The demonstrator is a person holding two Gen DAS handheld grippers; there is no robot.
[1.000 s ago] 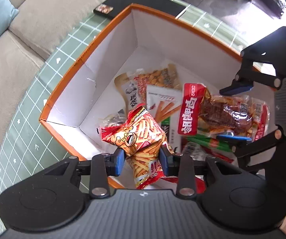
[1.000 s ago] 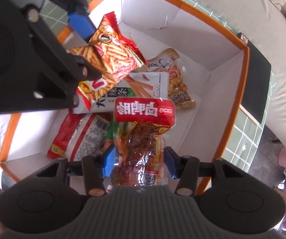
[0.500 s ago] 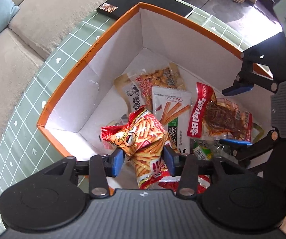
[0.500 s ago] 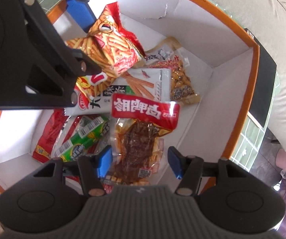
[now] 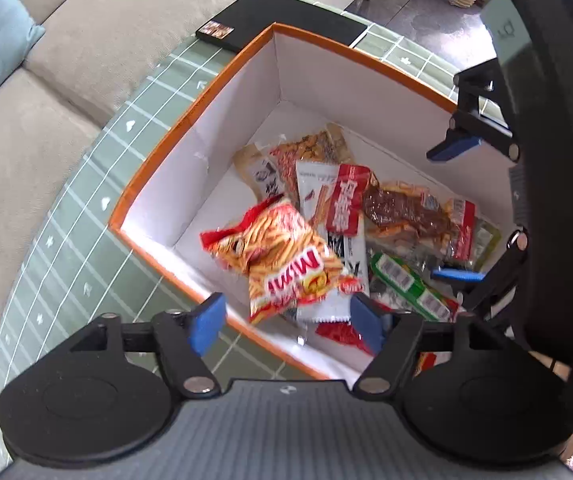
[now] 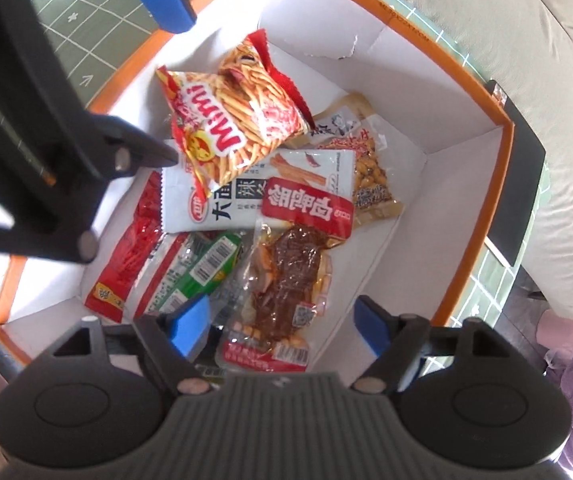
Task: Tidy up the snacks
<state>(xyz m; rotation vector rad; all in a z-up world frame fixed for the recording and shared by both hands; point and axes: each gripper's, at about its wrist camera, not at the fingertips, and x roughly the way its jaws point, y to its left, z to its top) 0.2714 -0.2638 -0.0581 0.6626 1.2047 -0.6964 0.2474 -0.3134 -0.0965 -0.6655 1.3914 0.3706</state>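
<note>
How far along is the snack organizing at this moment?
Done: several packets already lie in the orange-rimmed box, among them the Mimi stick bag, the white spicy-strip pack and the red-header meat pack. In hand: nothing; the left gripper and right gripper are both open above the box. Left: cannot tell; no loose snacks show outside the box.

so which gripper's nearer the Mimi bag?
Left. The left gripper hangs open right over the Mimi bag in the box. The right gripper, also open, straddles the brown meat pack further along.
</note>
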